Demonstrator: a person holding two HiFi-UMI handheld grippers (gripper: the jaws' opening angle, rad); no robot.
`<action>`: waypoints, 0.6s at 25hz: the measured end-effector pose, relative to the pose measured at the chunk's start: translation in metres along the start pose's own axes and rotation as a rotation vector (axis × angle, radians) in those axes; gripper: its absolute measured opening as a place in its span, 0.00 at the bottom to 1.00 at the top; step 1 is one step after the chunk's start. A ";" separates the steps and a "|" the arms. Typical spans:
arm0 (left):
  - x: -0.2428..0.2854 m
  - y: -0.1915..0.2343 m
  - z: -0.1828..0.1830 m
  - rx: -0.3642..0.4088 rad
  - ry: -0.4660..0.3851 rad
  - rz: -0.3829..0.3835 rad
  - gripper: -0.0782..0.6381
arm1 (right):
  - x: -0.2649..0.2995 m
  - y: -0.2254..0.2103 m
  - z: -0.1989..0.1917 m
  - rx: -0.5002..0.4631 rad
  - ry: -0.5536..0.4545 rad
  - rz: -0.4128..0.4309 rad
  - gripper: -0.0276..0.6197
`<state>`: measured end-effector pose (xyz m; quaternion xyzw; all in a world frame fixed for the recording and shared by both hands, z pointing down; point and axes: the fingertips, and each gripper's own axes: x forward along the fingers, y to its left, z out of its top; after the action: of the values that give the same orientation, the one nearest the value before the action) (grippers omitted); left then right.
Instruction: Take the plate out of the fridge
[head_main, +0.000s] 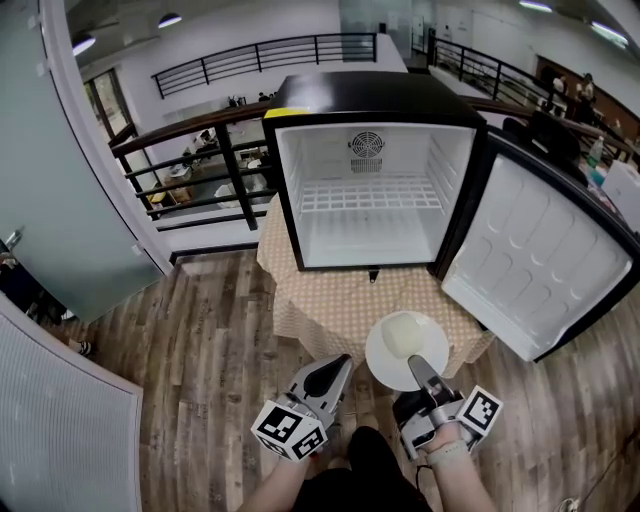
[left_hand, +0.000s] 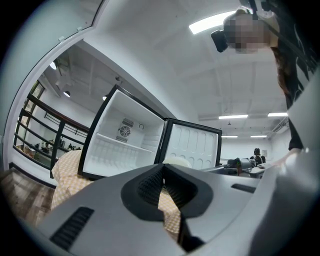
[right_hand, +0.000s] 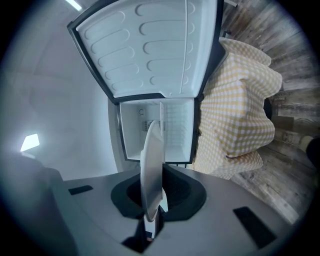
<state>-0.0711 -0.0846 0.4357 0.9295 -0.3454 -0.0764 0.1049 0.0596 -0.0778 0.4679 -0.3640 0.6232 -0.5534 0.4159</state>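
Right hand-held gripper (head_main: 416, 364): pinching the rim of round white plate (head_main: 380, 352), already outside black mini fridge (head_main: 370, 98), over yellow checked-cloth surface (head_main: 300, 290). Left hand-held gripper (head_main: 342, 363): pressed together, empty. Risk: edge-only pinch may let plate pivot, slip, drop.

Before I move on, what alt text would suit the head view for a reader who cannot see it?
The right gripper holds a white plate by its rim in front of an open, empty black mini fridge on a checked tablecloth. The left gripper, shut and empty, is beside it.
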 end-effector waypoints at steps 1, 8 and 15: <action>-0.004 -0.002 0.001 0.000 -0.001 -0.001 0.12 | -0.003 0.000 -0.003 0.000 -0.002 0.000 0.11; -0.023 -0.013 0.001 0.006 -0.013 -0.008 0.12 | -0.022 0.003 -0.017 -0.002 -0.014 0.005 0.11; -0.040 -0.016 0.001 0.012 -0.027 -0.008 0.12 | -0.033 0.003 -0.028 -0.010 -0.018 -0.003 0.11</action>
<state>-0.0910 -0.0463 0.4339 0.9304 -0.3433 -0.0872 0.0946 0.0462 -0.0367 0.4698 -0.3719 0.6215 -0.5475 0.4191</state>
